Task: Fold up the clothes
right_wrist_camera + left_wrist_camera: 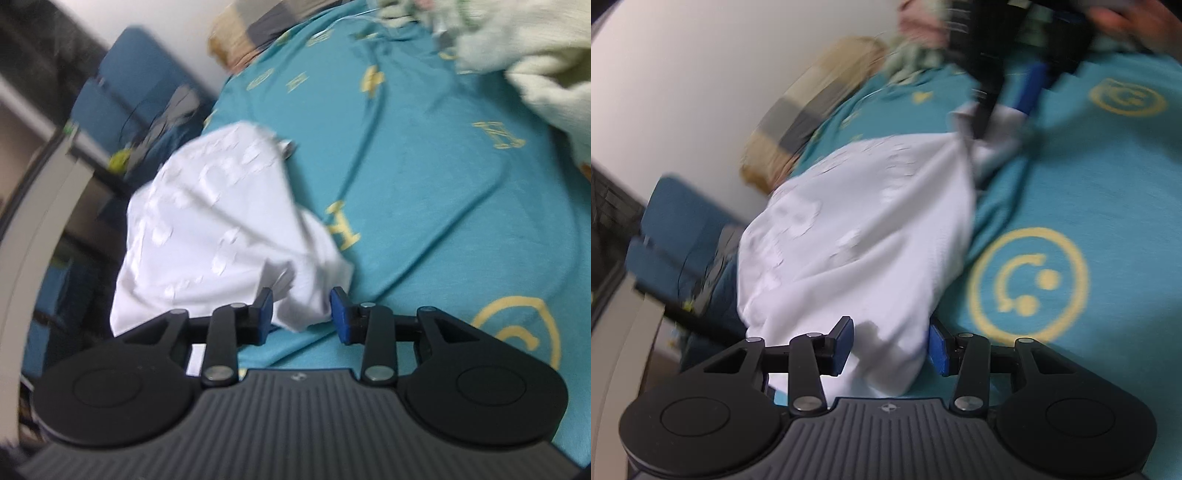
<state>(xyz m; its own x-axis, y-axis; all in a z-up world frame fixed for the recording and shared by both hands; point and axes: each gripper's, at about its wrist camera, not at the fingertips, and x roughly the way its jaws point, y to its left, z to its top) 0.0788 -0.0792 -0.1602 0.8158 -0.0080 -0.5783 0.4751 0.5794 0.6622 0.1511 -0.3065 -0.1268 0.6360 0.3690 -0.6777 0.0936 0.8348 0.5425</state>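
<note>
On the teal bedspread (424, 155), white garment (849, 229) bunched, stretched between both claws. Left gripper (891, 345) and right gripper (301, 314) each part-closed on a cloth bunch (frames blurred). Judged: mid-spread or mid-fold; next needs even tension.

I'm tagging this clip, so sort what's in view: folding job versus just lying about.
Job:
- white garment
- left tongs, cloth bunched between the pads
- right tongs, likewise
- teal bedsheet, the work surface

Lying about:
- pale green fabric heap
- striped pillow
- blue chair
</note>
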